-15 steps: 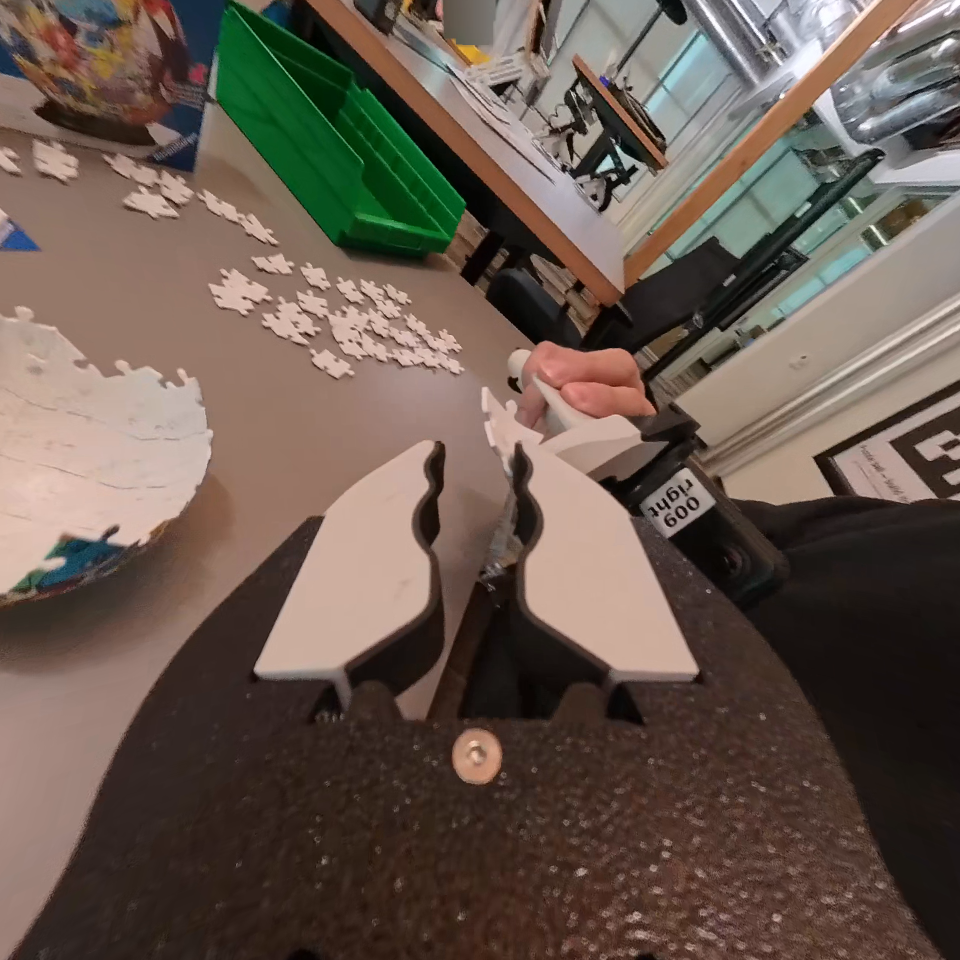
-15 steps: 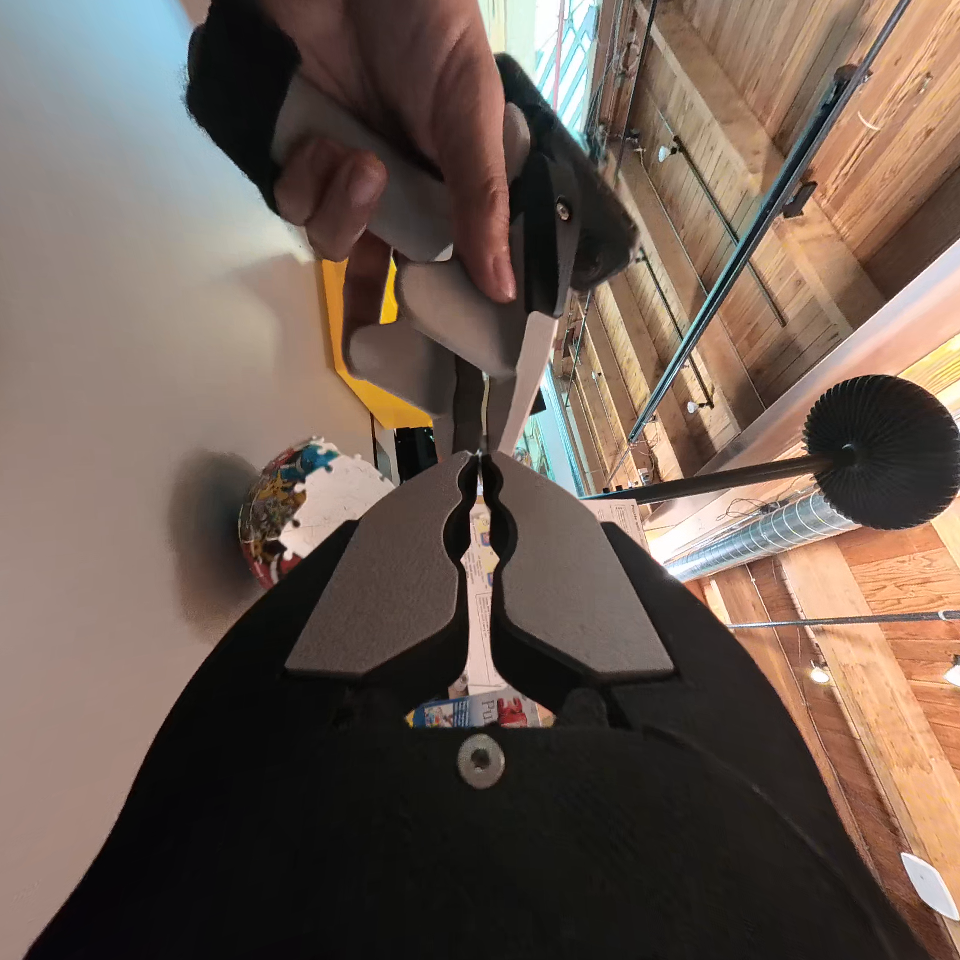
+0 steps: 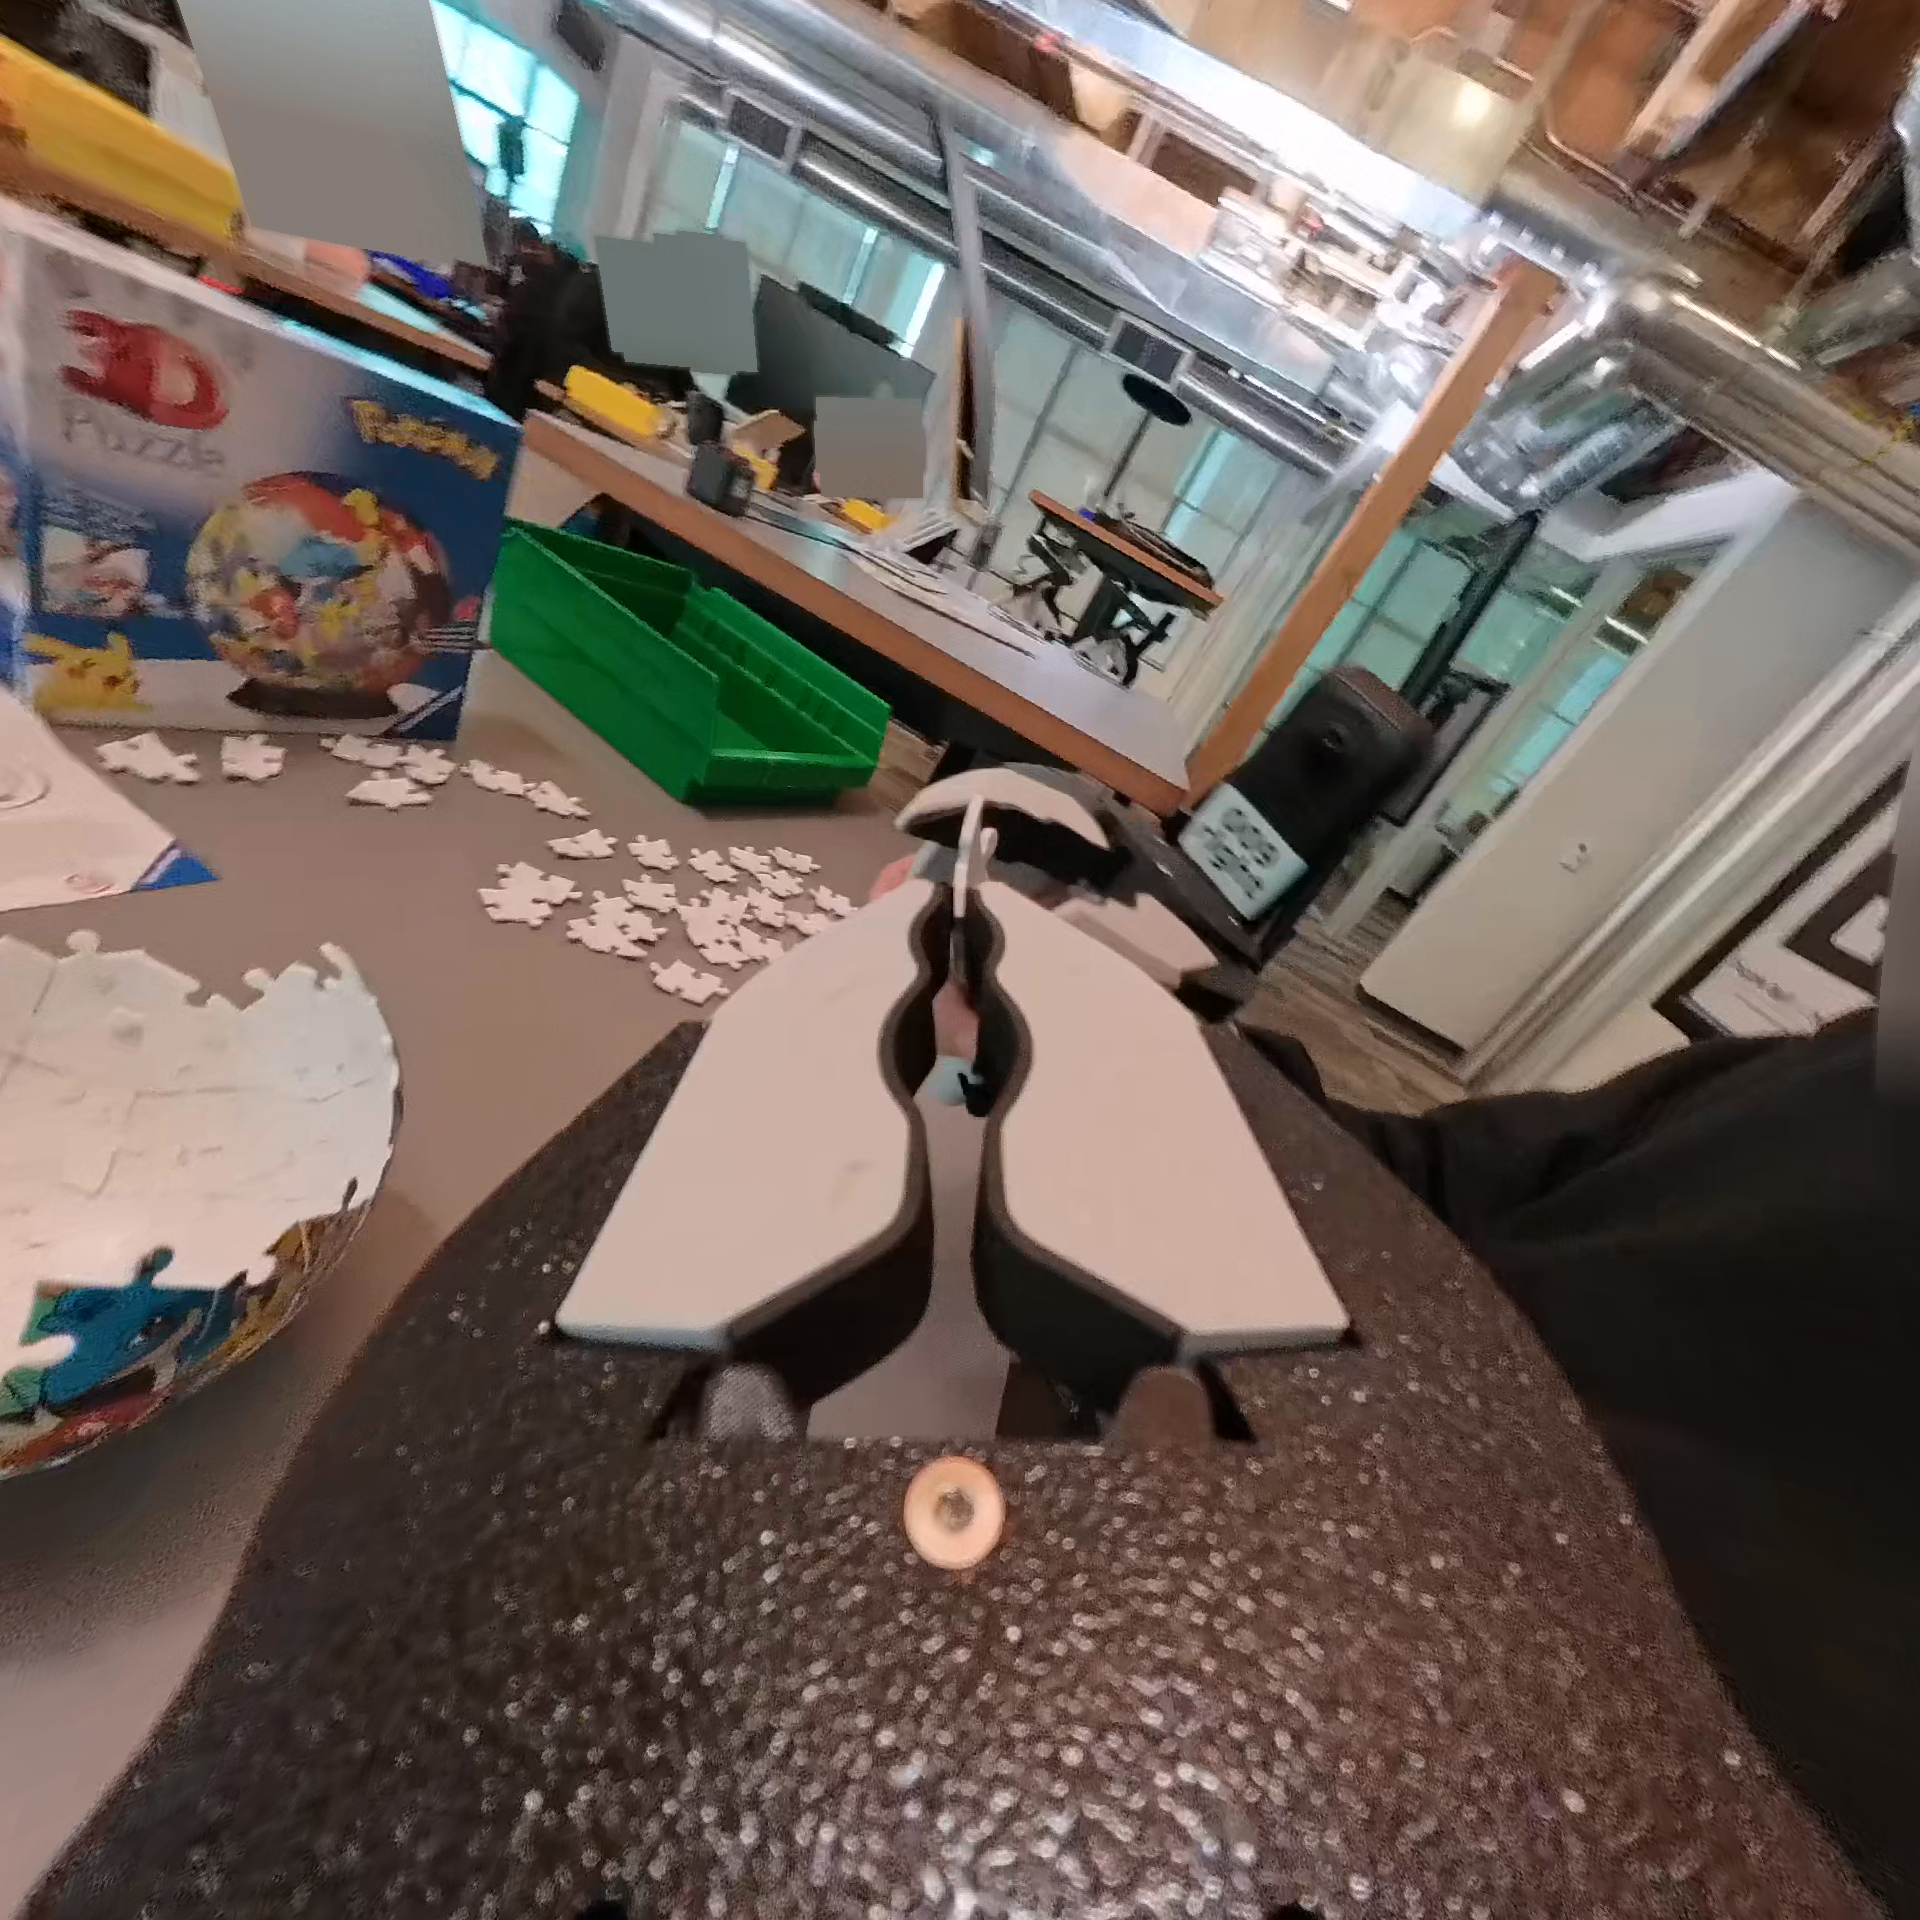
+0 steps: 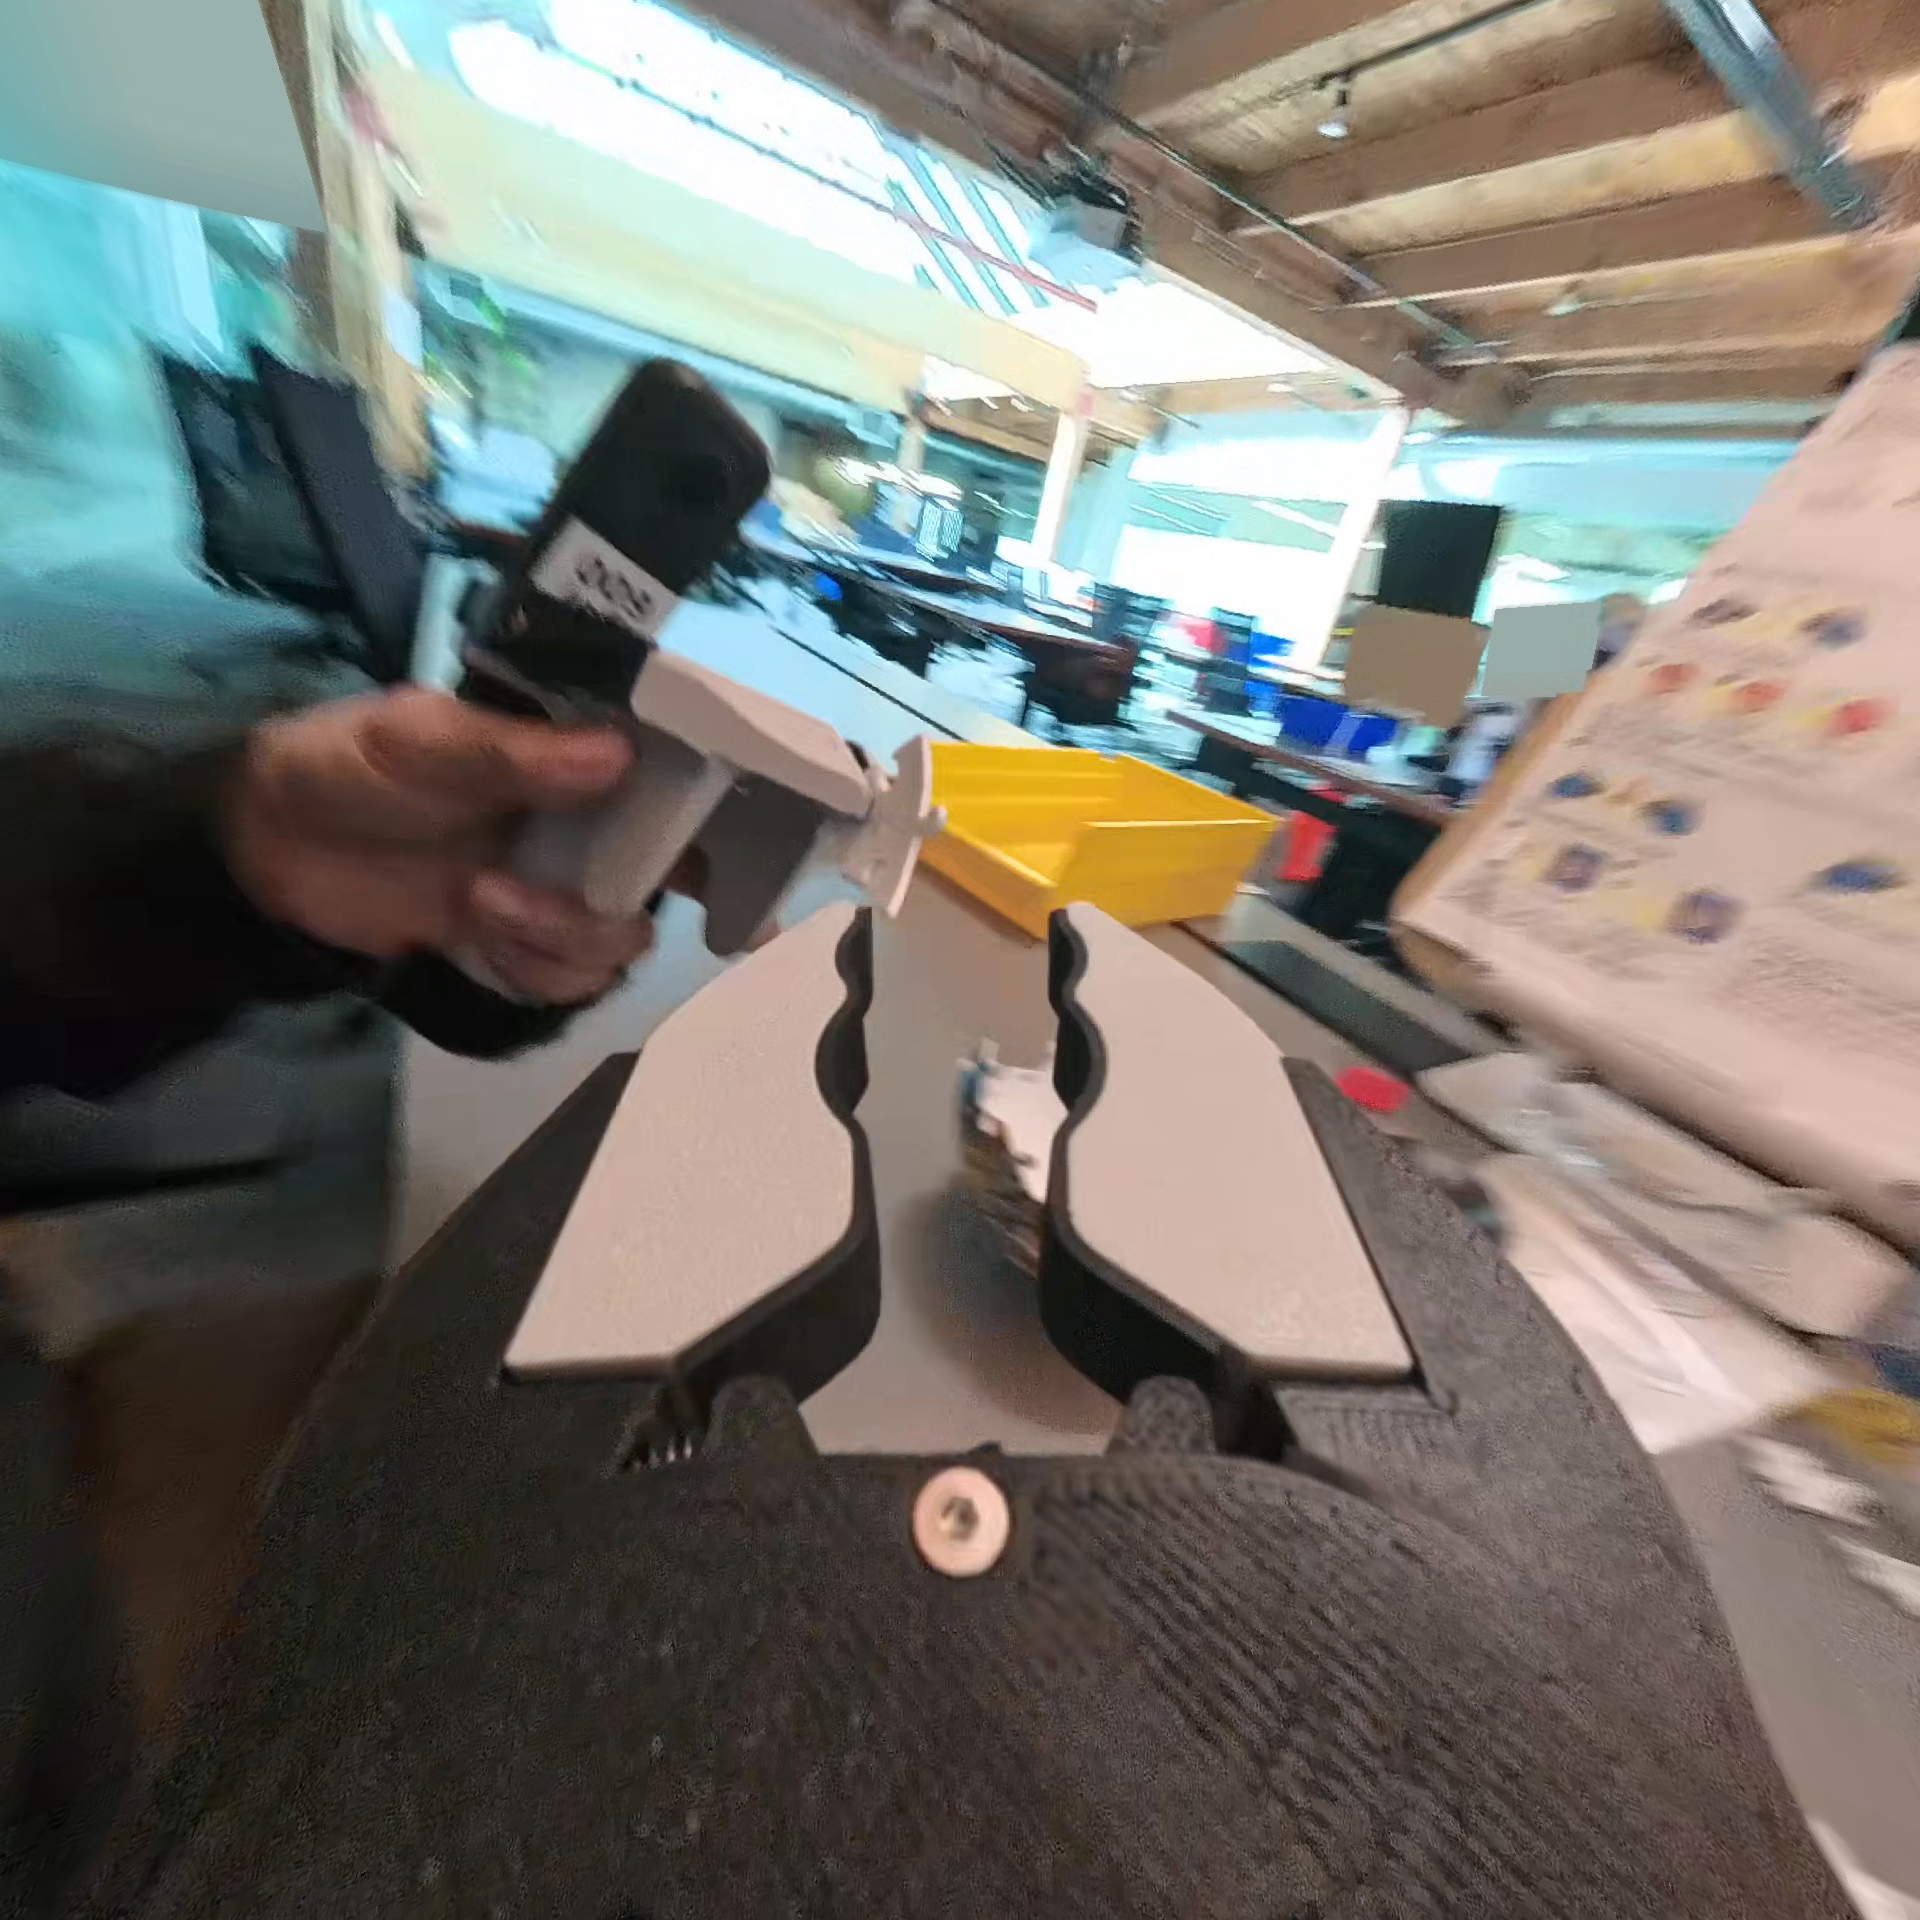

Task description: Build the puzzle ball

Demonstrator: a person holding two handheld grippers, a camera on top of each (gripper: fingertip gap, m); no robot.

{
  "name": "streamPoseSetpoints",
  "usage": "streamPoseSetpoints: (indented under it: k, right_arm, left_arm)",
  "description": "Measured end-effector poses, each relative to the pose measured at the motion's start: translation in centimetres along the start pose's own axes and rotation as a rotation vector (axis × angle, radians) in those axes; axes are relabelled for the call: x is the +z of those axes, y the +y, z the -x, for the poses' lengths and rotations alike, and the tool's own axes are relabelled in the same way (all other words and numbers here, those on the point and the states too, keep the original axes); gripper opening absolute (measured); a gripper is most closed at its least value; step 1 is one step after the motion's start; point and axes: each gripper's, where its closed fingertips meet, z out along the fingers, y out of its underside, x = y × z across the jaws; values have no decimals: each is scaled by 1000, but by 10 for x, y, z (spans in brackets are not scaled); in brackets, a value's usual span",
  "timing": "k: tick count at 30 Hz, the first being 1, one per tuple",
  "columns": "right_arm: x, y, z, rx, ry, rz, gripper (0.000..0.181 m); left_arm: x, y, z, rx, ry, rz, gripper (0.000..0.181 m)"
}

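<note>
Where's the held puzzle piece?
The puzzle piece is pinched in the left claw, left of centre in the right wrist view, in front of the yellow bin.

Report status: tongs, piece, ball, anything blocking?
Left tongs shut on puzzle piece. Right tongs open, empty. Half-built ball on table. No obstruction seen.

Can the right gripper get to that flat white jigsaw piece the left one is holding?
Probably yes. The right gripper is open and empty, and the flat white jigsaw piece pinched in the left gripper sits just beyond its fingertips, slightly left, with nothing between them.
</note>
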Motion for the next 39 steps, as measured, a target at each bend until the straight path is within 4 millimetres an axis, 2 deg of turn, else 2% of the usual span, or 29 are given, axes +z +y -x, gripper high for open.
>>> streamPoseSetpoints:
  k: [3,5,7,16,20,23,29,31,33,36,38,39]
  right_arm:
    - [1,1,10,135,-103,-19,31]
    - [2,2,20,161,-170,-23,20]
    - [2,1,21,157,-173,-35,8]
    - [2,8,16,163,-198,3,3]
    - [1,16,14,220,-241,60,3]
    - [-3,21,14,275,-297,102,3]
    - [-6,31,24,269,-384,210,3]
    - [-4,34,23,268,-375,244,3]
    - [-3,33,22,271,-381,248,3]
    - [-1,29,14,263,-371,228,3]
    - [6,16,-3,252,-279,141,17]
    - [9,9,-9,245,-261,100,18]
  left_arm:
    - [3,11,-5,95,-4,26,1]
    - [6,13,-9,145,1,26,1]
    - [8,15,-10,166,3,33,1]
    - [10,20,-1,152,-11,51,3]
    - [5,27,7,193,-44,123,4]
    - [-1,25,13,256,-100,173,14]
    - [1,36,9,337,-95,316,17]
    - [4,44,7,361,-80,360,17]
    - [6,45,9,399,-101,367,2]
    - [9,39,12,378,-121,316,1]
    - [8,30,19,322,-155,255,2]
    - [7,24,21,296,-161,215,2]
